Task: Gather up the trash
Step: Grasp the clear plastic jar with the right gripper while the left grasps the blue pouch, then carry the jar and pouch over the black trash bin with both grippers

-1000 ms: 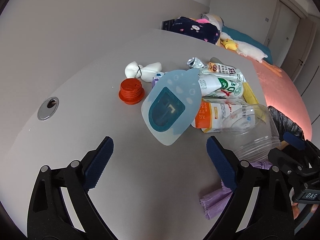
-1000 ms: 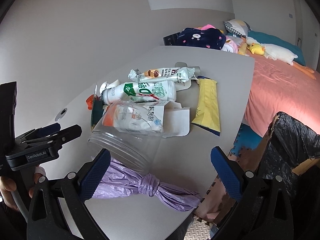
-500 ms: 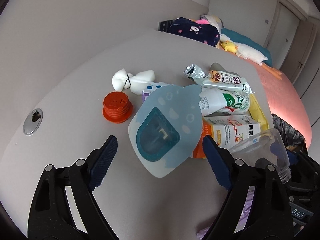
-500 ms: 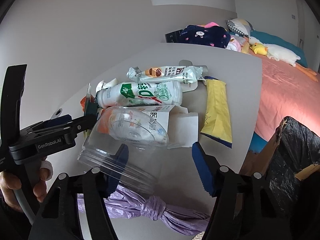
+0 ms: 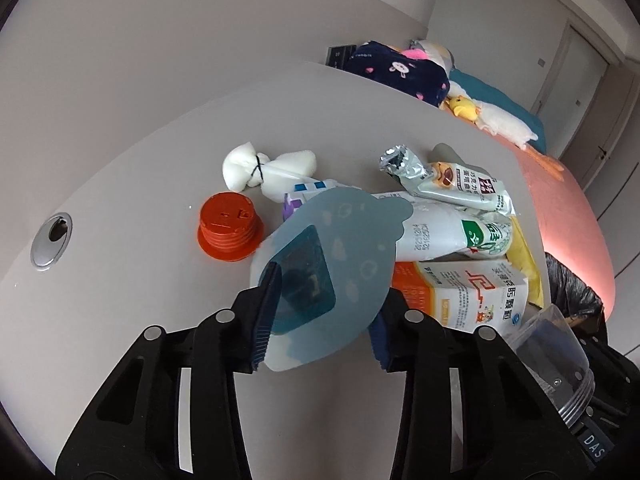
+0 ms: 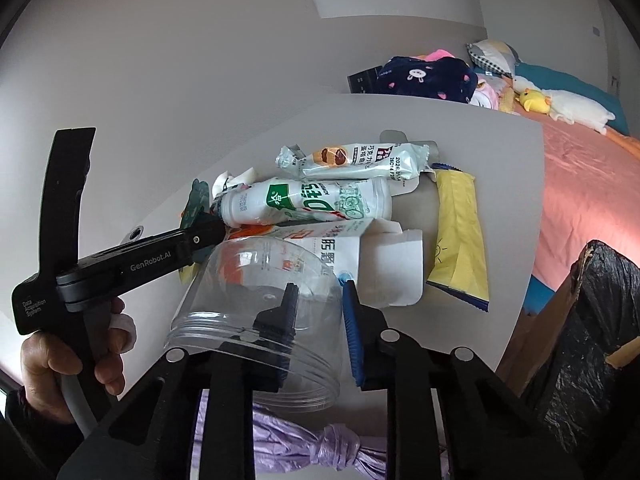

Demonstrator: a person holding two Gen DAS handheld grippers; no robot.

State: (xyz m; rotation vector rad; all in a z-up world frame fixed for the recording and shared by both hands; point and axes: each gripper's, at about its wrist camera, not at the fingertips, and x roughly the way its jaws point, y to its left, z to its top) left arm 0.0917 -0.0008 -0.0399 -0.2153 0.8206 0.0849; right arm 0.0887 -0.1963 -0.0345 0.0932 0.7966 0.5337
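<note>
- Left claw (image 5: pixel 320 312) pinching the blue blister pack (image 5: pixel 332 276): fingers narrowed from wide spread a second ago to pressing both sides of it. Pack tilted, lower edge near the worktop (image 5: pixel 140 208), upper edge leaning on the pile.
- Right claw (image 6: pixel 318 328) pinching the wall of the clear jar (image 6: pixel 256 304): one finger inside the jar mouth, the other outside. A second ago both fingers stood wide apart, jar lying loose in front.
- Jar on its side, open mouth toward the right claw, over the purple bag (image 6: pixel 304 440), which has a knot in the middle.
- Beyond the jar: orange-white carton (image 6: pixel 340 248), flap open, touching the jar; white bottle (image 6: pixel 312 200) lying on top of the carton; silver snack wrapper (image 6: pixel 360 160) behind the bottle; yellow packet (image 6: pixel 460 240) to the right, near the worktop edge.
- Left view: red cap (image 5: pixel 230 226) just left of the blister pack, apart from it; white tied bundle (image 5: pixel 264 168) behind the cap; metal cable hole (image 5: pixel 52 240) far left.
- Left claw crosses in front of the pile in the right view, blocking the bottle neck.
- Black bin bag (image 6: pixel 592 340) off the worktop's right edge, beside the bed (image 6: pixel 580 184).
- Plush duck (image 6: pixel 560 106) and dark blanket (image 6: pixel 424 78) at the back.
</note>
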